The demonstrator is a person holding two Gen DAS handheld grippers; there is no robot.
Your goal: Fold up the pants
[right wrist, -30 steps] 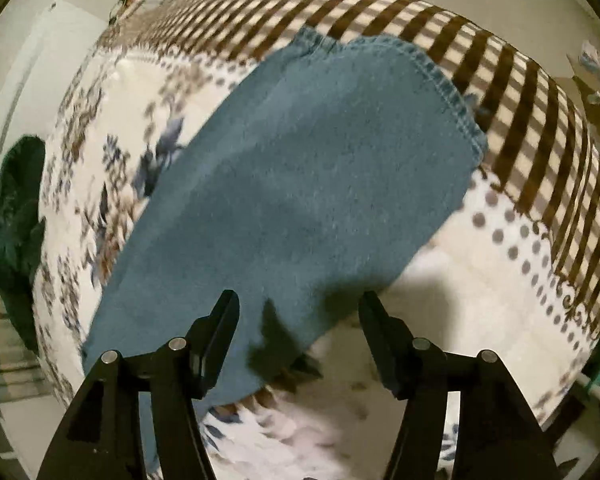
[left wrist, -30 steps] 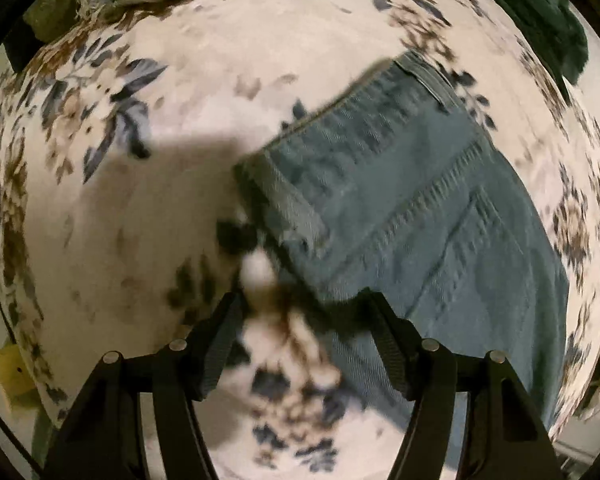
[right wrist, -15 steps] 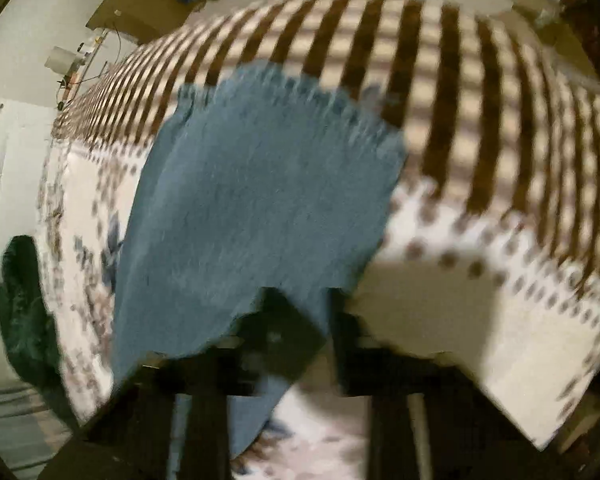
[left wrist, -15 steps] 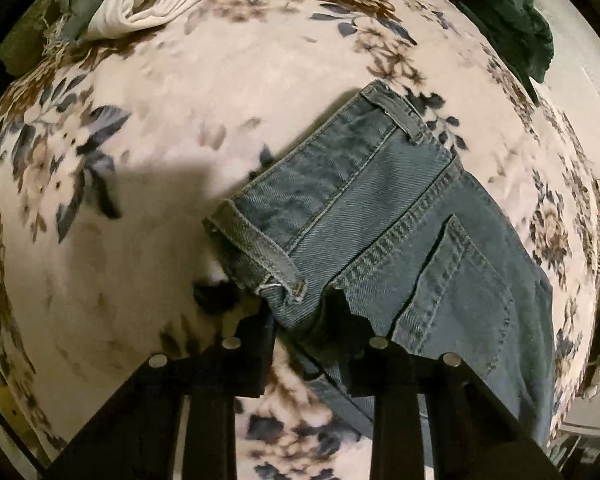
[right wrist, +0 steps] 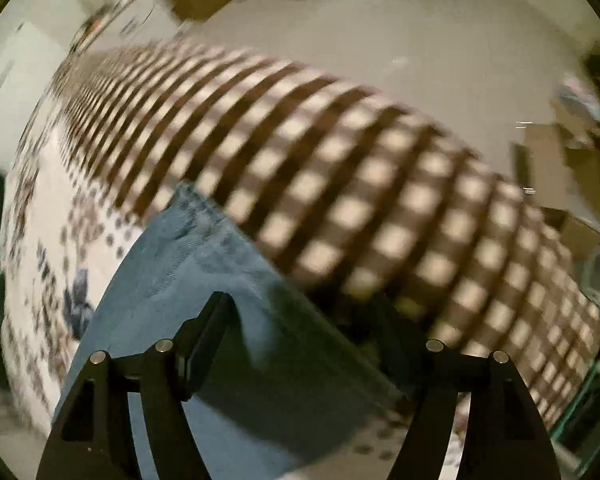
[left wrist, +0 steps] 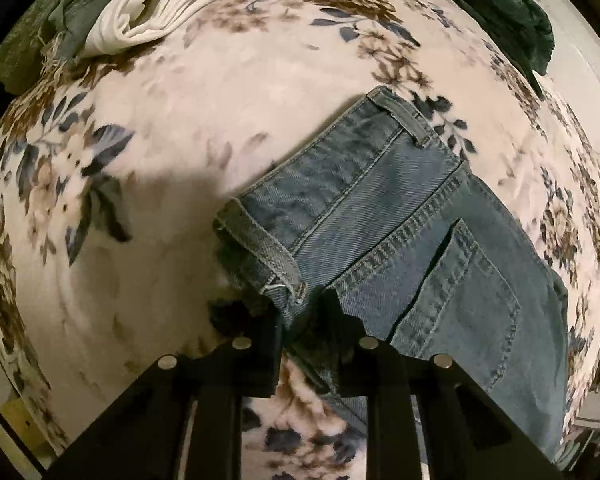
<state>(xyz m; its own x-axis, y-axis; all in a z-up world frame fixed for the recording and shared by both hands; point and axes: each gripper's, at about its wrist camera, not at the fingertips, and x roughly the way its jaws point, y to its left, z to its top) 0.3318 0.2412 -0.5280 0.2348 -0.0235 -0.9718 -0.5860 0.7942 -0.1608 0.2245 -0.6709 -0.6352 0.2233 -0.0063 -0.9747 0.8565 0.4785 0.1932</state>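
Observation:
Blue denim pants (left wrist: pixel 412 236) lie on a floral blanket (left wrist: pixel 160 200), back pocket up. My left gripper (left wrist: pixel 300 312) is shut on the waistband corner of the pants. In the right wrist view the leg end of the pants (right wrist: pixel 204 280) lies on the bed beside a brown checked border (right wrist: pixel 340 184). My right gripper (right wrist: pixel 304 320) is open, its fingers wide apart over the leg's edge, with cloth draped against the left finger (right wrist: pixel 208 328). That view is blurred by motion.
A folded white cloth (left wrist: pixel 156 8) on a grey-green garment lies at the far left of the bed. A dark green garment (left wrist: pixel 512 12) lies at the far right. Floor and cardboard boxes (right wrist: pixel 572 172) show beyond the bed edge.
My left gripper has closed on the waistband corner and holds it. My right gripper closed on the leg edge half a second ago and has since opened wide while swinging toward the checked border.

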